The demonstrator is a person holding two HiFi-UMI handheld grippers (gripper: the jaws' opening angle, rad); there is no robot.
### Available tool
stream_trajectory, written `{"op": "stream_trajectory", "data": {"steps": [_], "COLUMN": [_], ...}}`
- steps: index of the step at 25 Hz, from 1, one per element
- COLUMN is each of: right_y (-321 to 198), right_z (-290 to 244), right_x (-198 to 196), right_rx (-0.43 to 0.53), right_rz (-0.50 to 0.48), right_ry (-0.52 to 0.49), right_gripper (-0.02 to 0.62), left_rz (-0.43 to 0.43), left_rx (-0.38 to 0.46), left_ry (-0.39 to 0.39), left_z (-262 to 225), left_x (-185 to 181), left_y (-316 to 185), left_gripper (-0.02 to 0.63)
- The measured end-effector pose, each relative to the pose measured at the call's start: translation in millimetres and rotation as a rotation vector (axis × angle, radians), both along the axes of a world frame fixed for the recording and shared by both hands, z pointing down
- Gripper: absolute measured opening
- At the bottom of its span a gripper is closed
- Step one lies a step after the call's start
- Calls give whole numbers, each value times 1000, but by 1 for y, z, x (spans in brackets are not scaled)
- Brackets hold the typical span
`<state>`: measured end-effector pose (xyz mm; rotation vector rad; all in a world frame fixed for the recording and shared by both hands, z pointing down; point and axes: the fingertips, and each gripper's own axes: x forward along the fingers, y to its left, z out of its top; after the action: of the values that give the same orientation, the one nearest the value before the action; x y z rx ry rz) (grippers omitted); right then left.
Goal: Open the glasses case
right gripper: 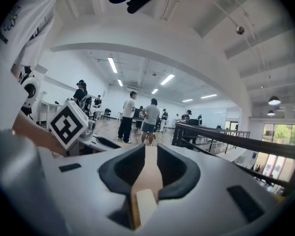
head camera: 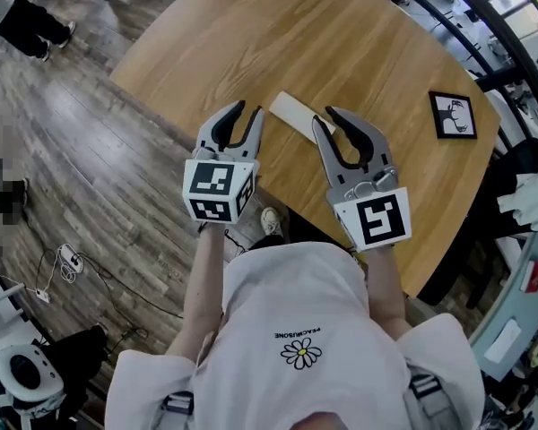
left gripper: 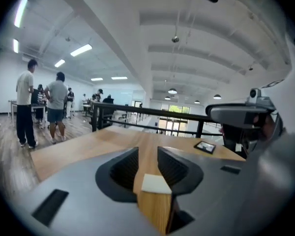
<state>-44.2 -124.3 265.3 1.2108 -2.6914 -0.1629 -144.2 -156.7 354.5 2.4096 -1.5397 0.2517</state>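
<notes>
A flat cream glasses case [head camera: 294, 115] lies closed on the round wooden table [head camera: 341, 34] near its front edge. My left gripper [head camera: 249, 113] hovers just left of the case's near end, jaws apart with nothing between them. My right gripper [head camera: 327, 120] is at the case's right end, jaws slightly apart and empty; whether a finger touches the case I cannot tell. In the left gripper view the case [left gripper: 156, 183] shows low in the gap of the left gripper [left gripper: 147, 165]. The right gripper view shows the case [right gripper: 145, 203] below the narrow gap of the right gripper [right gripper: 150, 167].
A small black picture frame [head camera: 453, 115] lies on the table's right side, also visible as the frame [left gripper: 205, 146] in the left gripper view. A black railing [left gripper: 152, 113] runs beyond the table. Several people [left gripper: 27, 107] stand across the room. Cables lie on the floor at the left.
</notes>
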Motion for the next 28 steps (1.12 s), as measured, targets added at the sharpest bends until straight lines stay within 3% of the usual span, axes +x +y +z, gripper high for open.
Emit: {"op": "stream_trajectory", "data": {"steps": [6, 12, 20, 28], "right_y": [-13, -15, -16, -16], "right_z": [31, 78, 137, 201], "right_x": [12, 20, 34, 40], "right_rx": [-48, -106, -209, -284], "right_rz": [-8, -42, -27, -83], "right_ry": [89, 273, 310, 466], "right_gripper": [105, 167, 173, 203], "left_rz": [118, 189, 232, 281], "left_rx": [-299, -479, -596, -622], "left_ry": [-94, -139, -156, -167], "left_z": [98, 152, 184, 191], "left_x": [15, 24, 28, 33], "left_y": [-18, -29, -40, -47], "left_gripper": [161, 161, 160, 156]}}
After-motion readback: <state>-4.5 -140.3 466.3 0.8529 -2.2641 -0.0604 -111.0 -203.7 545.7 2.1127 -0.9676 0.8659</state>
